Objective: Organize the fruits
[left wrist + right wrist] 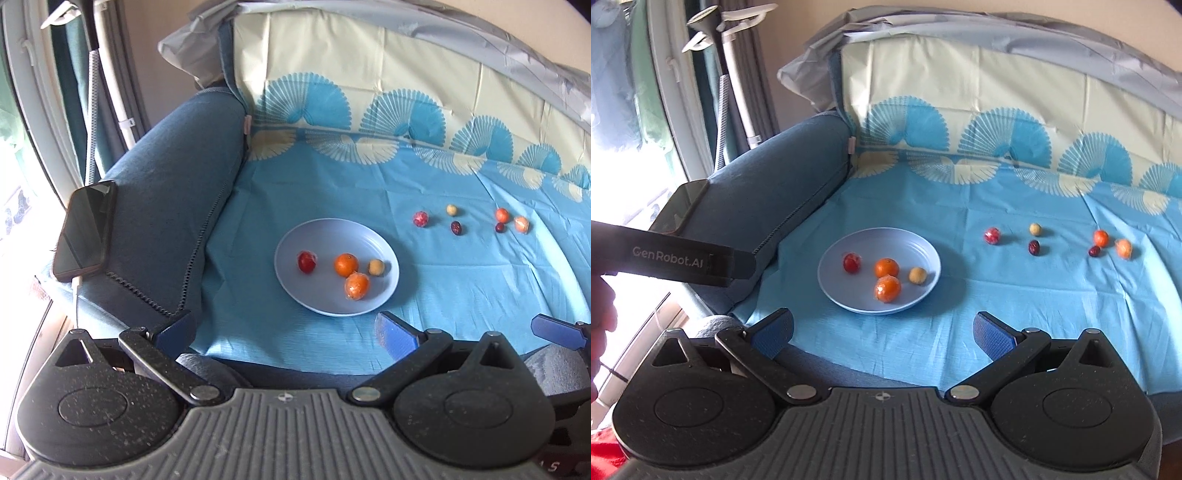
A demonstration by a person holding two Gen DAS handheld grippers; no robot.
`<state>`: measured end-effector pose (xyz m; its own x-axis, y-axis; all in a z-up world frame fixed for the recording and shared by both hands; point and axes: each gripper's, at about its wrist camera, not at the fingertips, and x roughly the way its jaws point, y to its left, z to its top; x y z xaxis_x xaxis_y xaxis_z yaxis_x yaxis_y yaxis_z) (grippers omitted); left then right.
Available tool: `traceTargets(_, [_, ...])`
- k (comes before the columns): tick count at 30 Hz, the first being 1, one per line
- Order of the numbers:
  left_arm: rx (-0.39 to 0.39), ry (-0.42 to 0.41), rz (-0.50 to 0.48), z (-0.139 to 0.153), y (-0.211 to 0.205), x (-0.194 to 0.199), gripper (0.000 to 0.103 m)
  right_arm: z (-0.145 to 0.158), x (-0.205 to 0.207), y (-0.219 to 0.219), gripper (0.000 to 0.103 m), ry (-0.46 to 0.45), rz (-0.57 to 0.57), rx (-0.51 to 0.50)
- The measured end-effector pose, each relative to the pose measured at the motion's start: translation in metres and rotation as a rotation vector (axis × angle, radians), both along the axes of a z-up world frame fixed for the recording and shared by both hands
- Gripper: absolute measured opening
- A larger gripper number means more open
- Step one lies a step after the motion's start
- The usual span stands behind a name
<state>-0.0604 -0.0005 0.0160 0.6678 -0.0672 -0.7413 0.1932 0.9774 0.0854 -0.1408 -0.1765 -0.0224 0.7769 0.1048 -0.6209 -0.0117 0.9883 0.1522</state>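
Observation:
A pale blue plate point(306, 295) point(834, 288) sits on the blue cloth and holds a red fruit point(307, 261) point(851, 262), two oranges point(346, 264) point(886, 268) and a small tan fruit point(376, 267) point(918, 276). Several more small fruits lie loose to the right: a wrapped red one point(421, 219) point(992, 235), a tan one point(451, 210), dark ones point(456, 228) and orange ones point(502, 214) point(1101, 237). My left gripper point(286, 332) and right gripper point(884, 332) are both open and empty, near the cloth's front edge, short of the plate.
A blue sofa armrest point(173, 206) stands left of the cloth with a black phone point(85, 229) lying on it. The sofa back, draped in patterned cloth point(369, 110), rises behind. The left gripper's body point(676, 258) shows at the left of the right wrist view.

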Motion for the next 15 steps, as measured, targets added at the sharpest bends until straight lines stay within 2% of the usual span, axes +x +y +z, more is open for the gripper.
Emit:
traceTargets(7, [0.011, 0.042, -0.051, -0.011, -0.032, 0.021, 0.103, -0.017, 0.012, -0.037, 0.102, 0.041, -0.105, 0.033])
traceTargets(15, [-0.018, 0.093, -0.148, -0.031, -0.107, 0.066, 0.103, -0.033, 0.028, -0.126, 0.102, 0.019, -0.366, -0.019])
